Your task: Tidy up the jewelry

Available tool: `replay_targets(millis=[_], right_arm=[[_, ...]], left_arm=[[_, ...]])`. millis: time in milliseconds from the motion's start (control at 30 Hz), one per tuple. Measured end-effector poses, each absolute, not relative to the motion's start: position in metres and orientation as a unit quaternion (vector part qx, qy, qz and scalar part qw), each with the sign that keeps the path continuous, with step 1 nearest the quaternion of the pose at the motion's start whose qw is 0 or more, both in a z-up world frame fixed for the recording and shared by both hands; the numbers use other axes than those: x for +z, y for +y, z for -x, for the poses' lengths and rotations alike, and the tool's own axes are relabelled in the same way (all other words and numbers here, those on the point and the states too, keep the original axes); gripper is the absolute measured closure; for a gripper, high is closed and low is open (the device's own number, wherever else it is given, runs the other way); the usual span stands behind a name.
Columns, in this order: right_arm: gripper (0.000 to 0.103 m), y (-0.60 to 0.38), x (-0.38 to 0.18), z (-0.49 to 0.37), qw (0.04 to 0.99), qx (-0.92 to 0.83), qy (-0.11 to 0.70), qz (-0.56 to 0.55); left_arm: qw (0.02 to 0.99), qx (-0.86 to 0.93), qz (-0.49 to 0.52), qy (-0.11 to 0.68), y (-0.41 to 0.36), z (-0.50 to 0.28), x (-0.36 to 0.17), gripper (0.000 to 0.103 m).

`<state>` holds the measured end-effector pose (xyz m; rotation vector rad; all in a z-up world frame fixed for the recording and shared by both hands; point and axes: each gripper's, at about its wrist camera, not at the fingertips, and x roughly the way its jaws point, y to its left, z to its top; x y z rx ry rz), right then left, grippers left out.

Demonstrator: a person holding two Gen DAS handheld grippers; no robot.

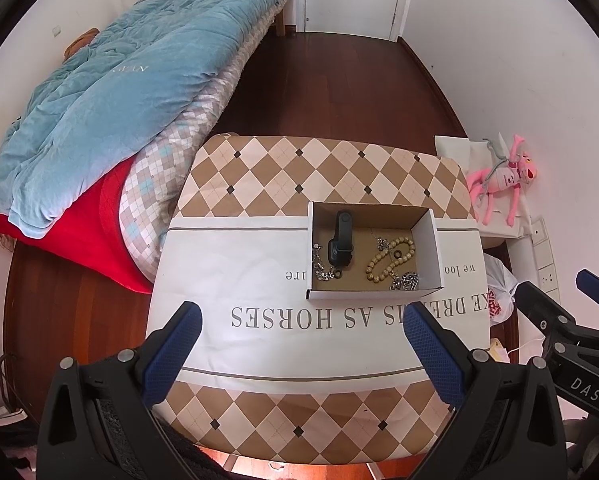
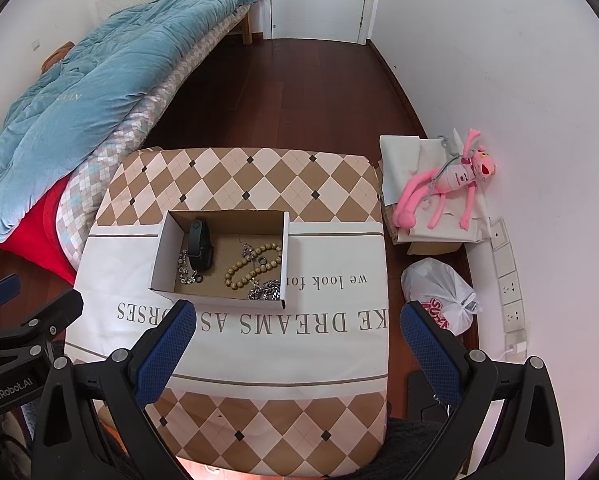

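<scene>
An open cardboard box [image 1: 429, 240] [image 2: 161, 256] sits on the cloth-covered table [image 1: 259, 344] [image 2: 299, 344]. Inside lie a black smart band [image 1: 341, 242] [image 2: 200, 250], a wooden bead bracelet [image 1: 391, 258] [image 2: 255, 264], a silver chain [image 1: 323, 270] [image 2: 187, 270] at the left, another silver chain [image 1: 405, 280] [image 2: 265, 290] at the front right and a small dark ring [image 1: 398, 255] [image 2: 263, 260]. My left gripper [image 1: 301, 332] is open and empty, held above the table in front of the box. My right gripper [image 2: 297, 330] is open and empty, likewise in front of the box.
A bed with a blue quilt [image 1: 111, 92] [image 2: 79, 92] and red blanket [image 1: 79, 228] stands left of the table. At the right on the floor are a pink plush toy [image 1: 503, 178] [image 2: 447, 184], a white plastic bag [image 2: 443, 292] and a power strip [image 2: 507, 276].
</scene>
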<state>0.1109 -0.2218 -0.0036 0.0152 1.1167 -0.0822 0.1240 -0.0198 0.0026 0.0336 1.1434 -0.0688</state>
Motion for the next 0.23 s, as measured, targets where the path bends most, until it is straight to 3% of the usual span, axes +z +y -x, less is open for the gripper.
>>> replay_targets(millis=[233], right_arm=[[0.0, -0.2219, -0.0034, -0.1106, 0.847, -0.039, 0.529, -0.006]], left_arm=[[0.841, -0.038, -0.016, 0.539, -0.0207, -0.1234, 0.003, 0.0]])
